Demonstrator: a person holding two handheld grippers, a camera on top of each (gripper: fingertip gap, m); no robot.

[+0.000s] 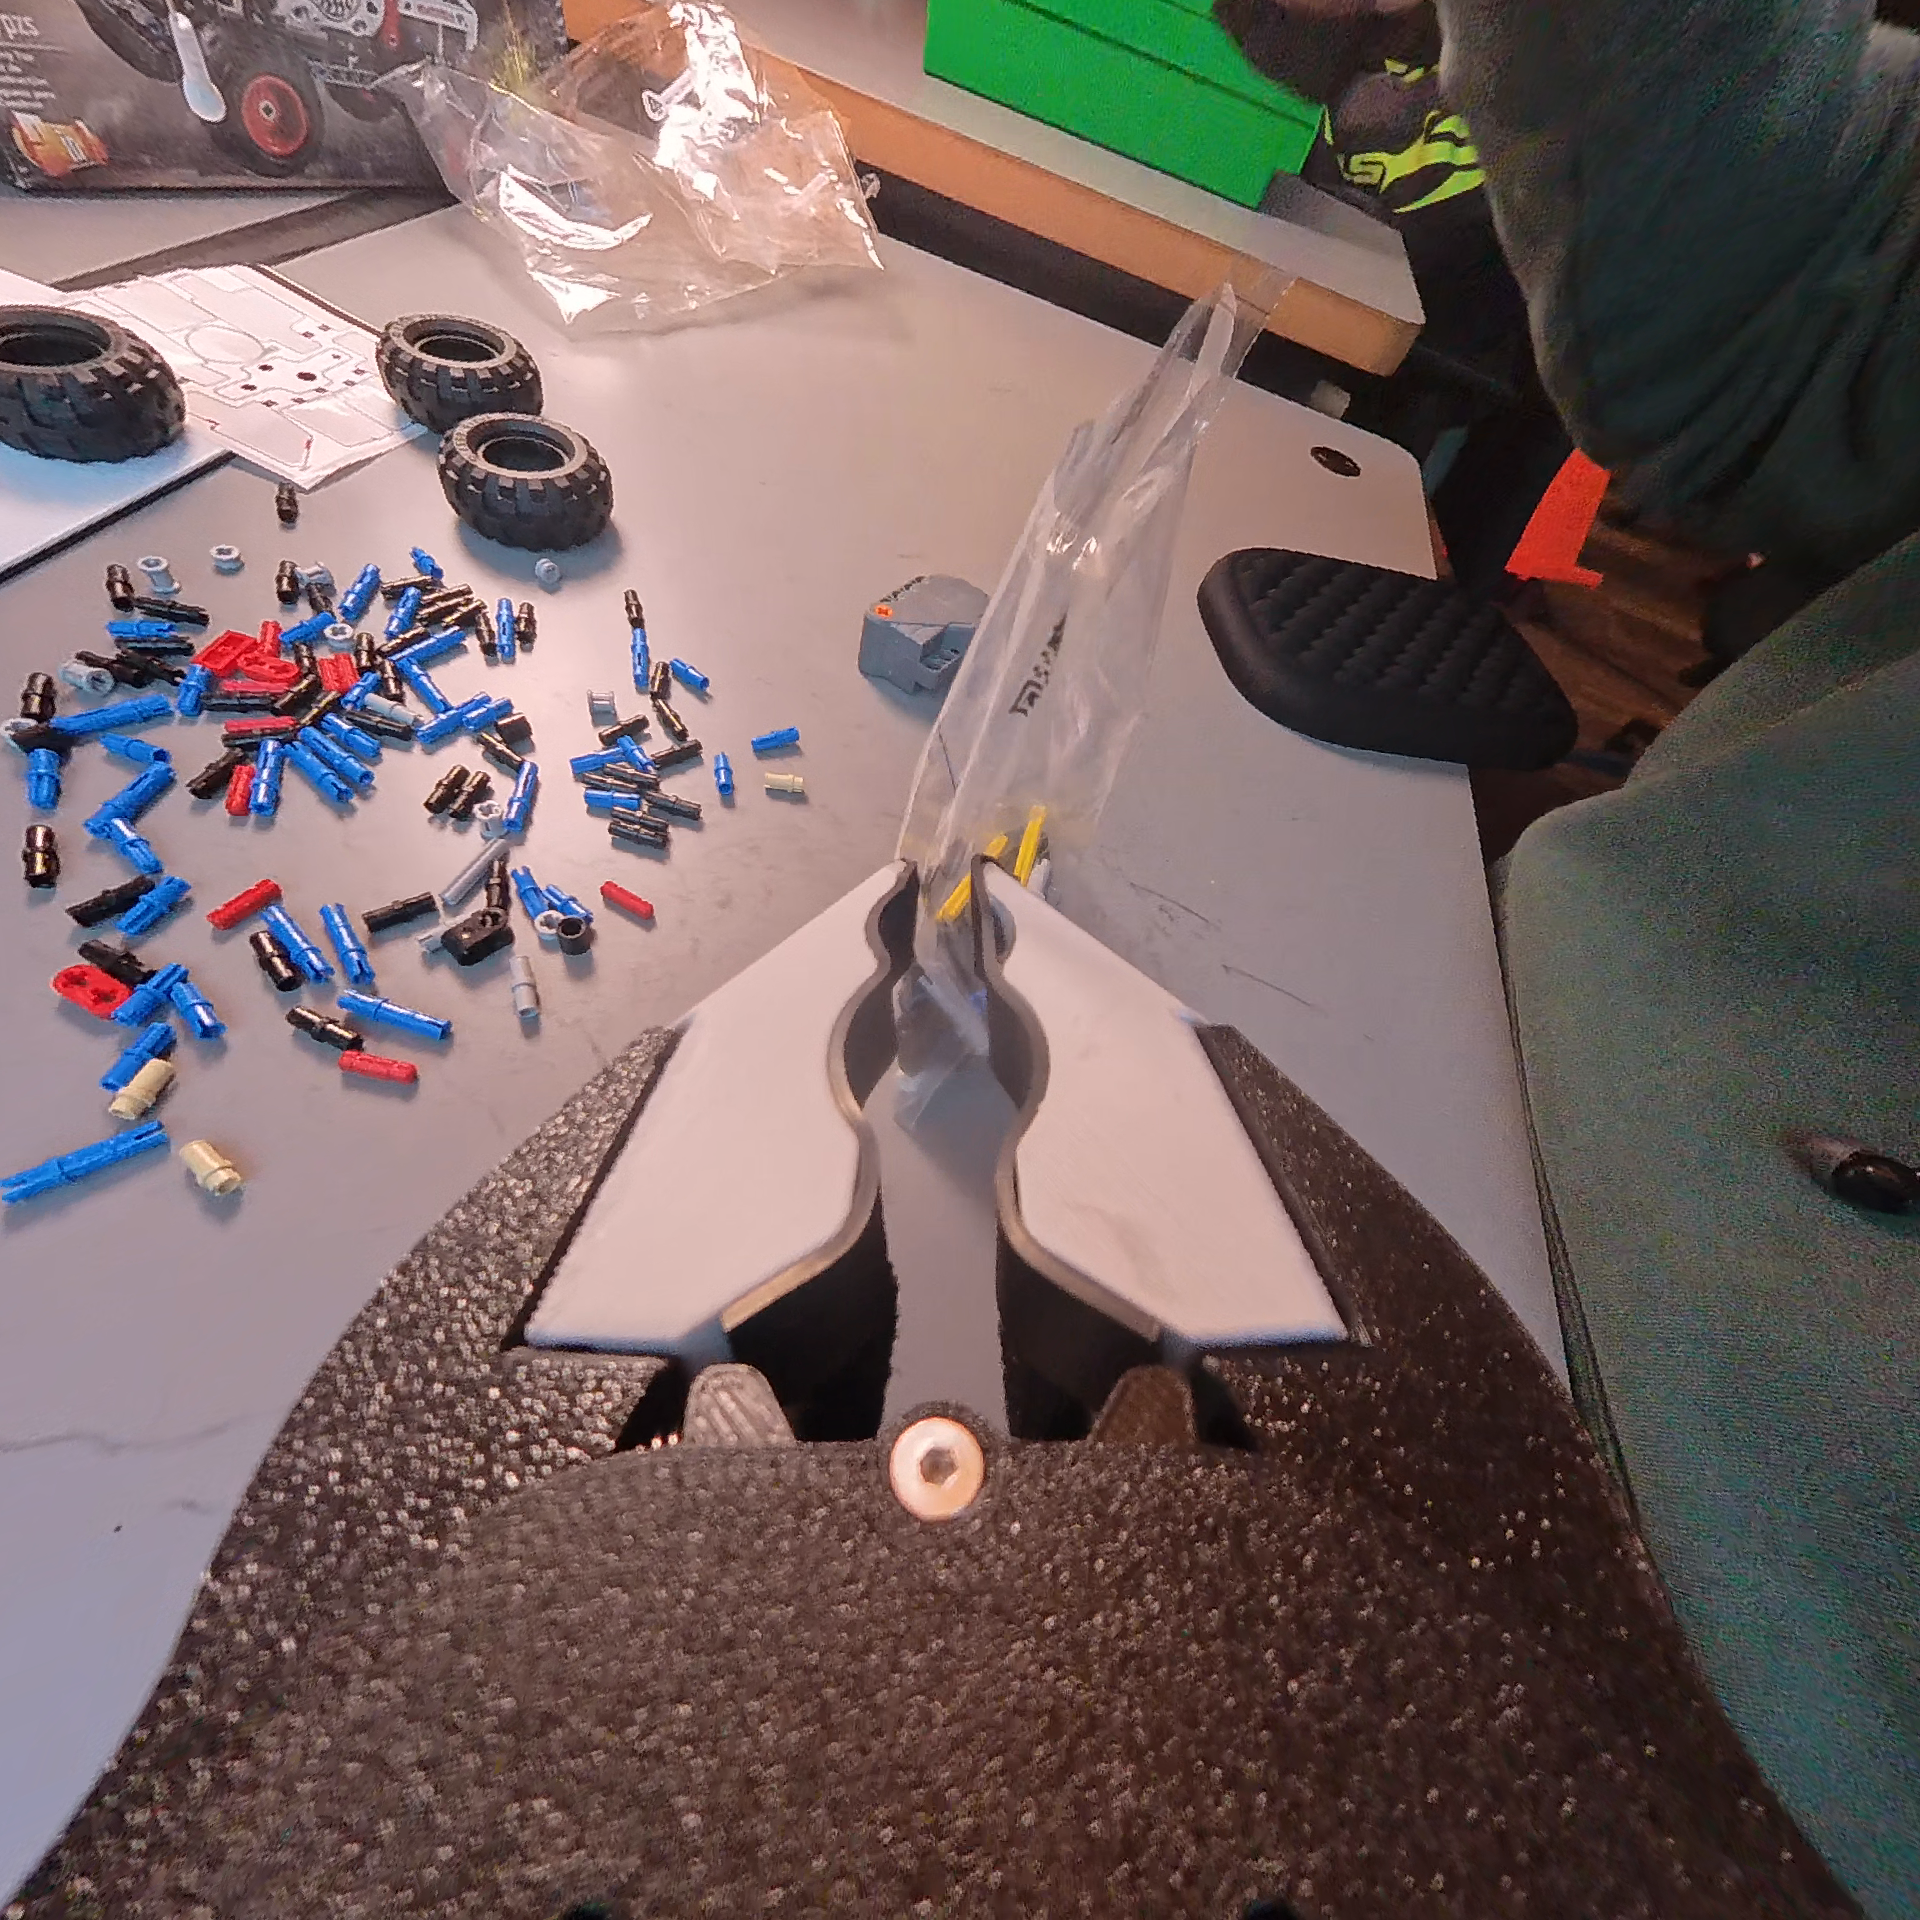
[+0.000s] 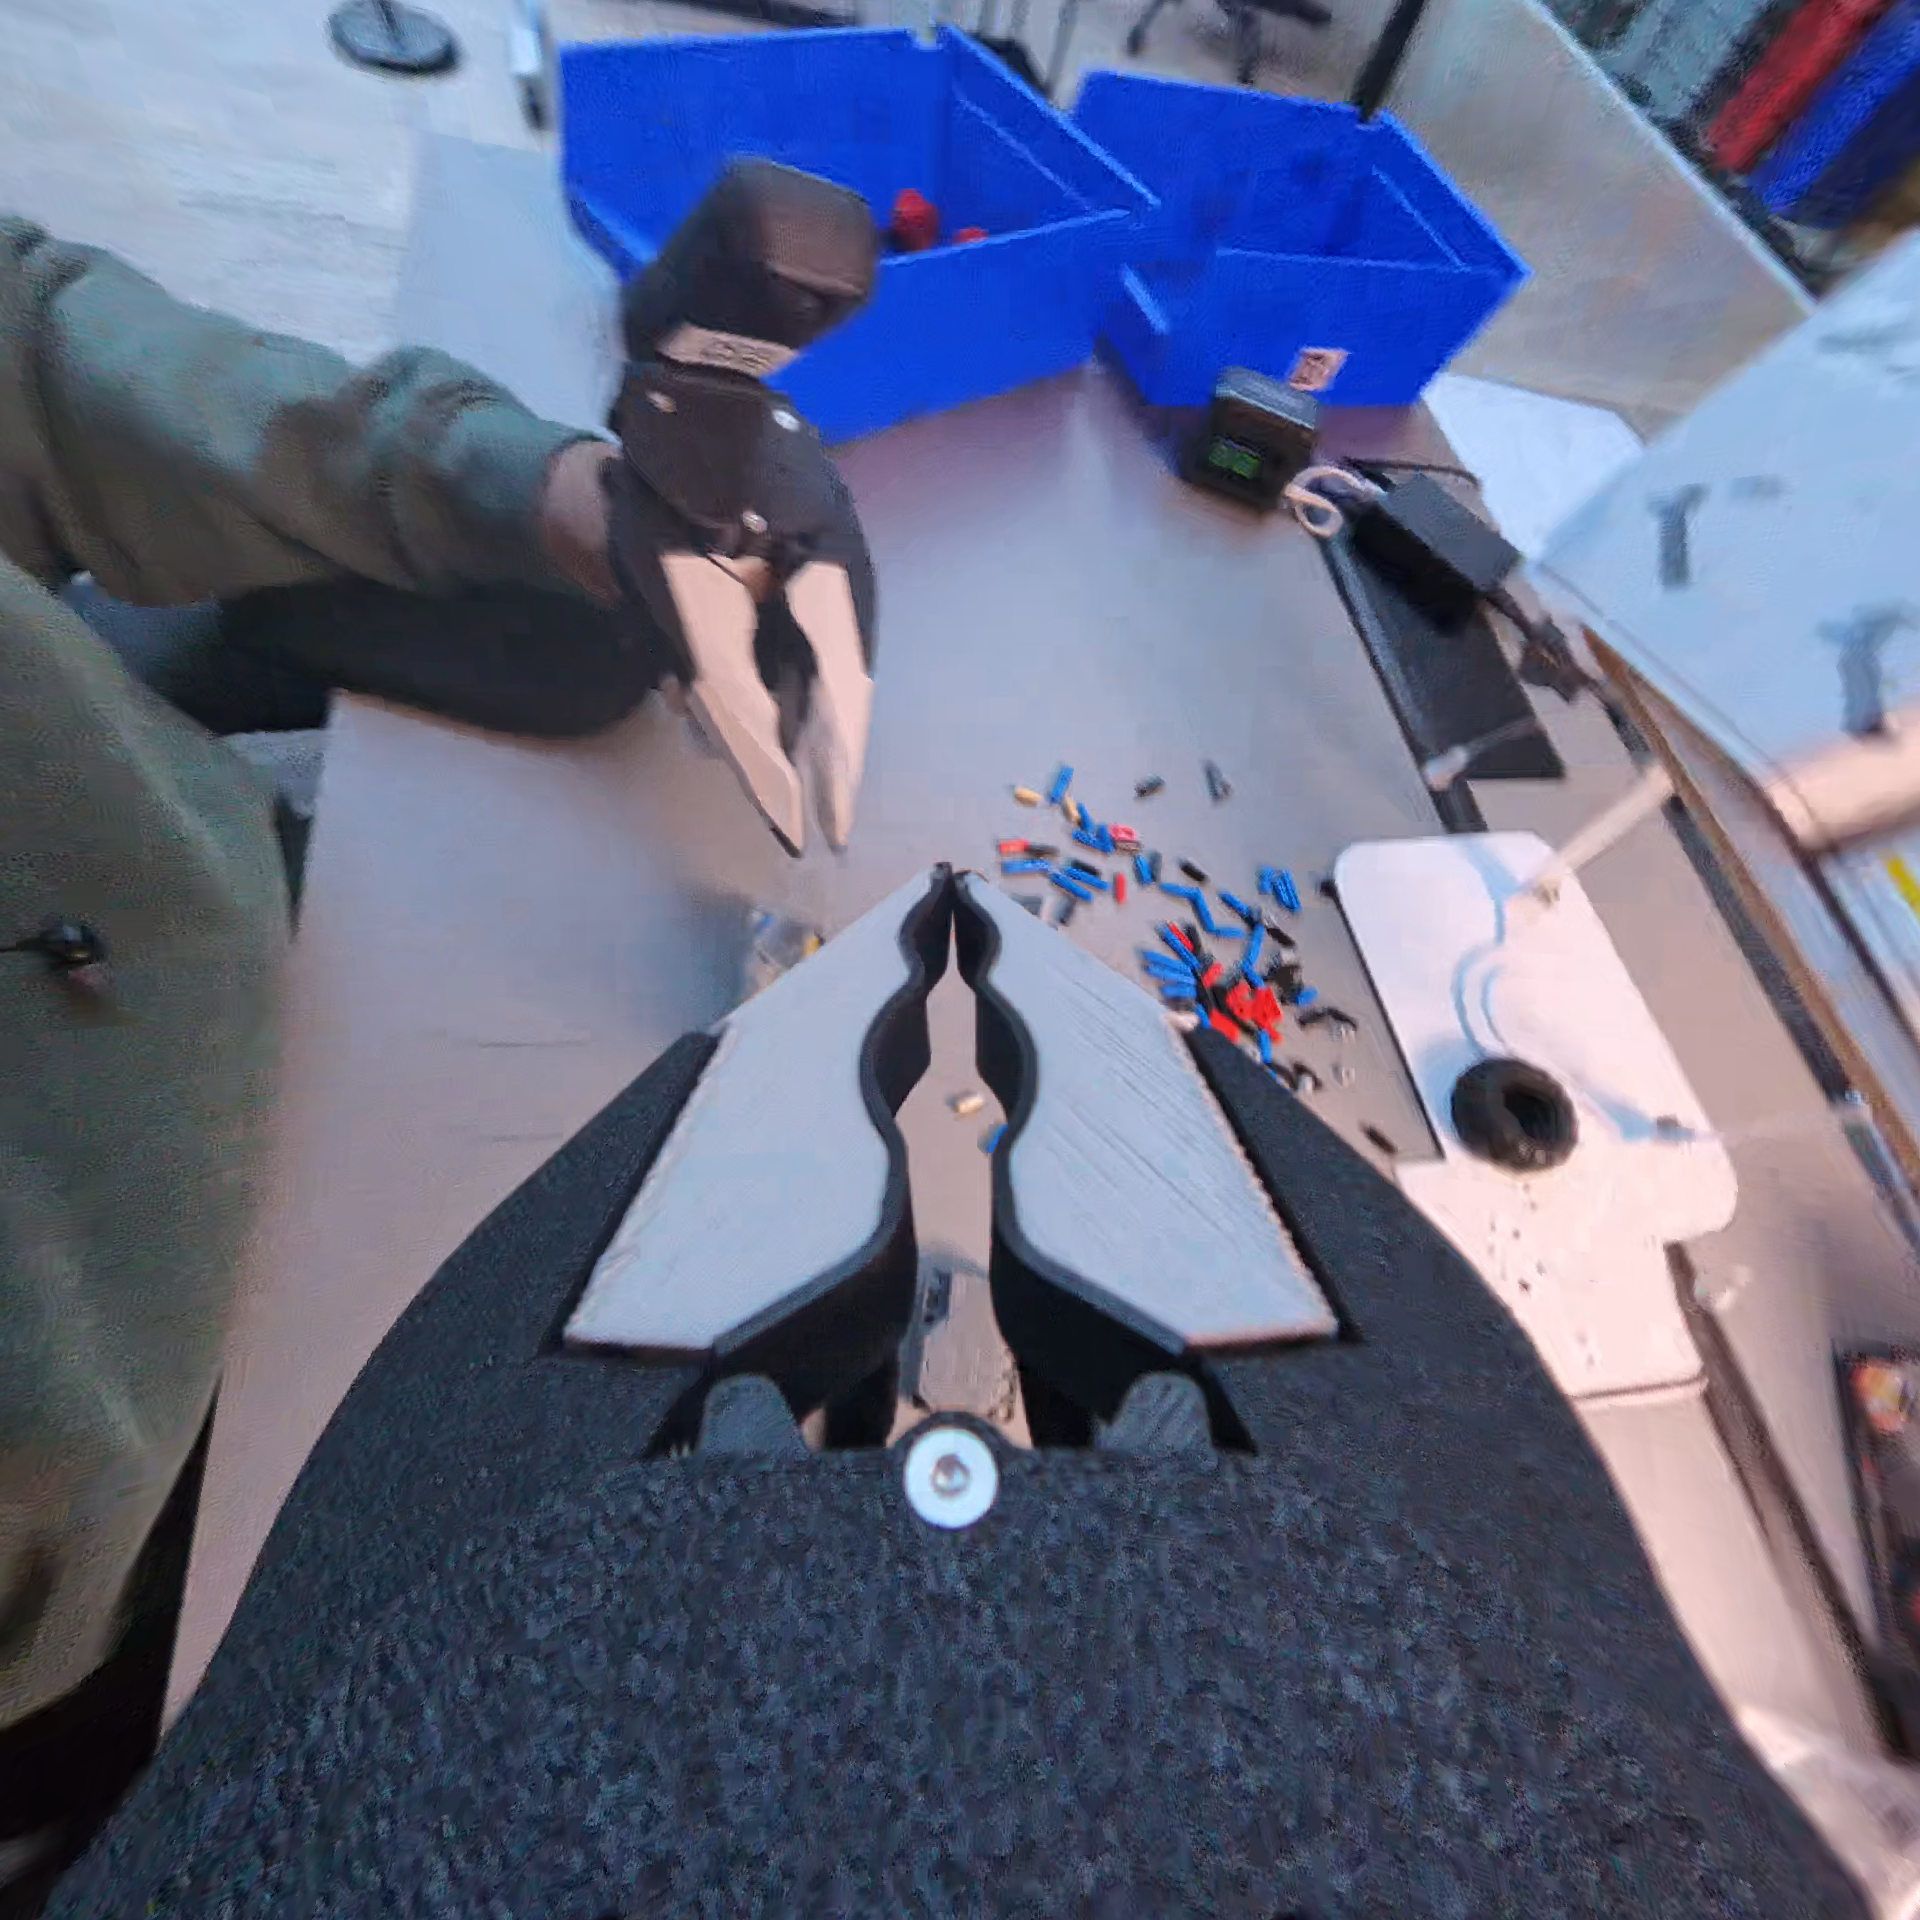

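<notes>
Our left tongs (image 1: 943, 871) pinch a clear plastic bag (image 1: 1081, 623) of small pieces above the bench (image 1: 1299, 935) while our right tongs (image 2: 953, 878) hover closed, empty, near scattered pins (image 1: 312, 748).

Pins (image 1: 312, 748) blue, black, red, a few tan and grey; tyres (image 1: 525, 494) black, knobbly tread; table (image 1: 779, 499) pale grey; held bag (image 1: 1049, 665) clear, yellow sticks inside; bins (image 2: 873, 197) bright blue; sleeve (image 2: 260, 468) dull green
</notes>
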